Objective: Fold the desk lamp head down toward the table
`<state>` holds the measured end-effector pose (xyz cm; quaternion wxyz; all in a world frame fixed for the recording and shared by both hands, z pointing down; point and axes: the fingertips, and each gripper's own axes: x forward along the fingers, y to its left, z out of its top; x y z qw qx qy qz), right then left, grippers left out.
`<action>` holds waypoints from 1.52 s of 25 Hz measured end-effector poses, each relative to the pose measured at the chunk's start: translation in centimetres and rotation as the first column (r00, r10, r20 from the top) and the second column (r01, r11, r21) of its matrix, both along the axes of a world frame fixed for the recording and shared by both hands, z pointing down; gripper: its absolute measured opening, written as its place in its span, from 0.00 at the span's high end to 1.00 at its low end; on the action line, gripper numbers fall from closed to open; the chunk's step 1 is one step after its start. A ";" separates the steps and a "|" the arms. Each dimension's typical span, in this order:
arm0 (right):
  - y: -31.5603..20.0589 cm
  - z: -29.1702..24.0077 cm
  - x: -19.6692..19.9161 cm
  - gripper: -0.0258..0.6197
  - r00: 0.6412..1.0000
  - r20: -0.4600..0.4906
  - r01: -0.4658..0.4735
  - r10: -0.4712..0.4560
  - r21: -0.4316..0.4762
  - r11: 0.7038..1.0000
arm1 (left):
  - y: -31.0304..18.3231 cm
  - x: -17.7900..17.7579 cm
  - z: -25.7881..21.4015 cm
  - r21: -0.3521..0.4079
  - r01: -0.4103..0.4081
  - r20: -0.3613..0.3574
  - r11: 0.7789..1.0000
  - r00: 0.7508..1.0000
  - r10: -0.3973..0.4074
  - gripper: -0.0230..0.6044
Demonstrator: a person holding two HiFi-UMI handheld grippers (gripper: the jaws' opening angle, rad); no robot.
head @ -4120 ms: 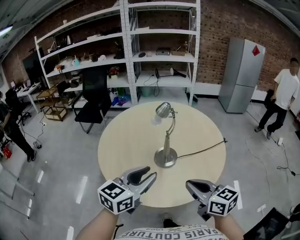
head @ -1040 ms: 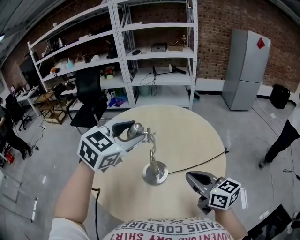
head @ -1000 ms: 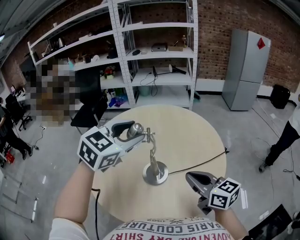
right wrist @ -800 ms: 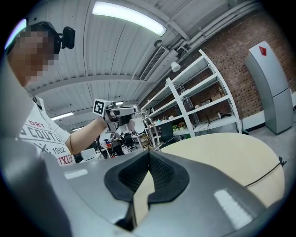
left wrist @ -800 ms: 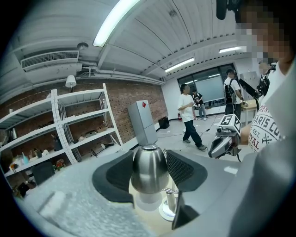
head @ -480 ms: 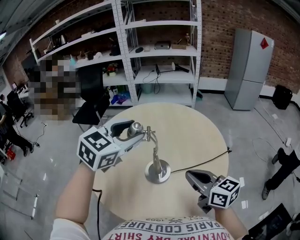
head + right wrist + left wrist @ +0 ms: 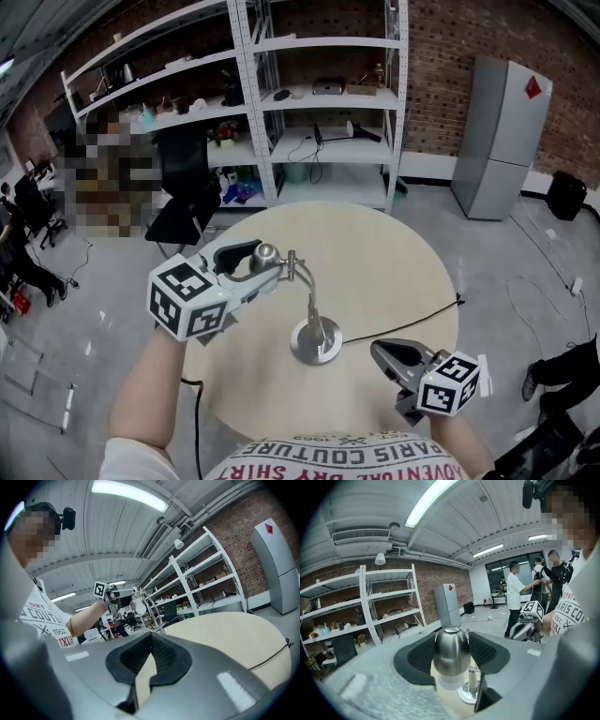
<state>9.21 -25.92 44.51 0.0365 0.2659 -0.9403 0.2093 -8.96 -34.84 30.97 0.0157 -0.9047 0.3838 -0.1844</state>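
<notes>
Chrome is what the left hand-held gripper (image 7: 262, 262) has hold of: the rounded lamp head (image 7: 265, 253) sits between its two dark pads, which press on either flank of the shell. In the left gripper view the lamp head (image 7: 451, 649) fills the space between the jaws, so they stand wide yet are clamped on it. Taking the head across its widest part gives, I judge, a firm purchase for tipping it about the joint where it meets the curved neck (image 7: 307, 289).

Above the round, pale tabletop (image 7: 403, 253) the head is raised, level with the top of the neck, well above the surface and over its left part as the head view shows it. The fold looks barely begun; the head has most of its way down to go.

At the tabletop's middle the lamp's heavy disc base (image 7: 316, 340) rests flat, with a black cord (image 7: 403, 314) trailing off to the right edge. That weight probably keeps the lamp steady while only one hand works it.

Near the front edge, well apart from the lamp, the right hand-held gripper (image 7: 386, 352) hangs with its jaws together on nothing. It seems kept in reserve, ready to pin the base if the lamp tips.
</notes>
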 end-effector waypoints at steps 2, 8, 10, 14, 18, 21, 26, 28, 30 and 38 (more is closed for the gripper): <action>0.0 0.1 -0.2 0.96 1.000 -0.005 0.003 -0.003 -0.004 1.000 | -0.1 -0.3 0.1 -0.007 0.001 -0.010 1.000 1.000 -0.001 0.61; 0.0 0.6 -0.5 0.96 1.000 -0.013 0.011 -0.011 -0.010 1.000 | 0.2 -1.4 0.8 -0.017 0.010 -0.042 1.000 0.999 -0.011 0.61; -0.1 0.7 -0.5 0.96 1.000 -0.016 0.014 -0.014 -0.011 1.000 | 0.2 -1.6 1.1 -0.024 0.014 -0.061 1.000 0.998 -0.016 0.61; -0.1 1.0 -1.1 0.96 0.999 -0.028 0.028 -0.029 -0.025 0.999 | 0.3 -2.0 1.0 -0.021 0.018 -0.082 1.000 0.996 -0.019 0.61; -0.4 1.3 -1.6 0.96 0.999 -0.033 0.036 -0.037 -0.031 0.999 | 0.3 -2.4 1.3 -0.024 0.025 -0.107 0.999 0.994 -0.028 0.61; -0.5 1.2 -2.0 0.96 0.999 -0.030 0.041 -0.042 -0.031 0.999 | 0.3 -3.1 1.5 -0.027 0.035 -0.127 0.999 0.991 -0.038 0.61; -0.6 1.2 -1.7 0.96 0.999 -0.028 0.038 -0.039 -0.032 0.999 | 0.5 -3.2 1.7 -0.029 0.045 -0.131 0.999 0.990 -0.049 0.61; -0.8 1.1 -1.7 0.96 0.999 -0.023 0.028 -0.029 -0.033 0.999 | 0.5 -3.4 1.7 -0.031 0.046 -0.138 0.998 0.989 -0.050 0.61; -1.0 1.1 -1.7 0.96 1.000 -0.023 0.019 -0.020 -0.033 0.999 | 0.6 -3.6 1.8 -0.031 0.044 -0.144 0.999 0.988 -0.048 0.61; -1.7 0.9 -2.8 0.96 1.000 -0.027 -0.014 0.013 -0.029 0.999 | 0.8 -4.3 2.9 -0.038 0.044 -0.185 0.998 0.982 -0.050 0.61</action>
